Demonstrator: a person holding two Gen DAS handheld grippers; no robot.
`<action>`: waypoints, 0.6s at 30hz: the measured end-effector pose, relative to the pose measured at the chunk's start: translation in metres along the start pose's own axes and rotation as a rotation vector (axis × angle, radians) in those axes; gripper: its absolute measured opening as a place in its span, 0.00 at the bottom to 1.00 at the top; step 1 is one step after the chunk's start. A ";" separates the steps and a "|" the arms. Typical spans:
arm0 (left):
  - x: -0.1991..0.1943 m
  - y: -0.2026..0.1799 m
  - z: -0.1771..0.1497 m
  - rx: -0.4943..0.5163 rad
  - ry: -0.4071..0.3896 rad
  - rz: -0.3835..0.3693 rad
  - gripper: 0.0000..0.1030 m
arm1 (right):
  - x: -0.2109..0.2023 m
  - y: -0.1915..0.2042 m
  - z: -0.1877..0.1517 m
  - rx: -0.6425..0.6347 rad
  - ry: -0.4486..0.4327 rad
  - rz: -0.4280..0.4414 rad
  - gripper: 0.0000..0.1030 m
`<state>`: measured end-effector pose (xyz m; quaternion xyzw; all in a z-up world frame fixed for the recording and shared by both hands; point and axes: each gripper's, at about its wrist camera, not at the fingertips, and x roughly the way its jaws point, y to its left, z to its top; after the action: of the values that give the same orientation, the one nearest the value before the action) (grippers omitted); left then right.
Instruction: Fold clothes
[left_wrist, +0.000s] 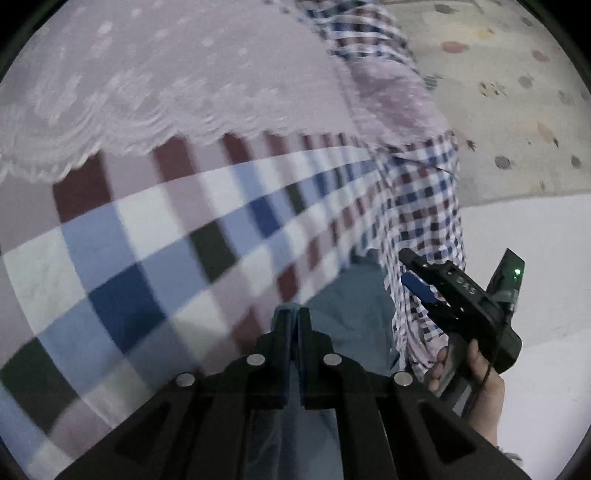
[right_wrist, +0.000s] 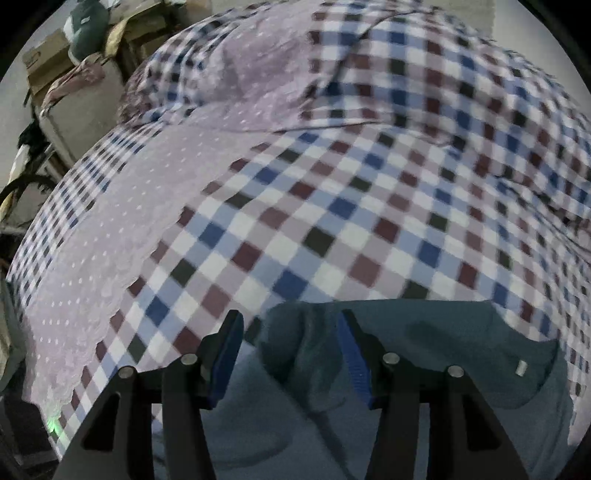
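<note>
My left tongs pinch the grey-blue cotton garment. My right tongs gape open above it, over the checked bedspread.

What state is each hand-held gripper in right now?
Left hand-held gripper: closed on the grey-blue fabric garment.
Right hand-held gripper: open, holding nothing, above that garment.

**Two wrist views, both close over the bed**

My left camera looks along my left gripper, very near the checked bedspread, catching my right gripper off to the right. My right camera looks forward over the same spread and the blue-grey garment, which both views share.
</note>
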<state>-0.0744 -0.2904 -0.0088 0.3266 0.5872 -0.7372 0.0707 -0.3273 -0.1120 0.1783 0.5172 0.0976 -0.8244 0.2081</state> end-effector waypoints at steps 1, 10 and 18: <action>0.002 0.003 0.000 -0.007 0.002 0.002 0.01 | 0.006 0.003 0.000 -0.008 0.023 -0.010 0.52; 0.000 0.003 -0.001 -0.023 -0.034 -0.038 0.01 | -0.034 0.019 -0.014 -0.111 -0.142 0.147 0.02; 0.005 -0.001 -0.008 0.023 -0.026 0.008 0.01 | -0.002 -0.026 0.005 0.028 -0.040 -0.150 0.17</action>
<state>-0.0757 -0.2815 -0.0120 0.3202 0.5766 -0.7477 0.0776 -0.3419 -0.0902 0.1807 0.4948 0.1201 -0.8491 0.1406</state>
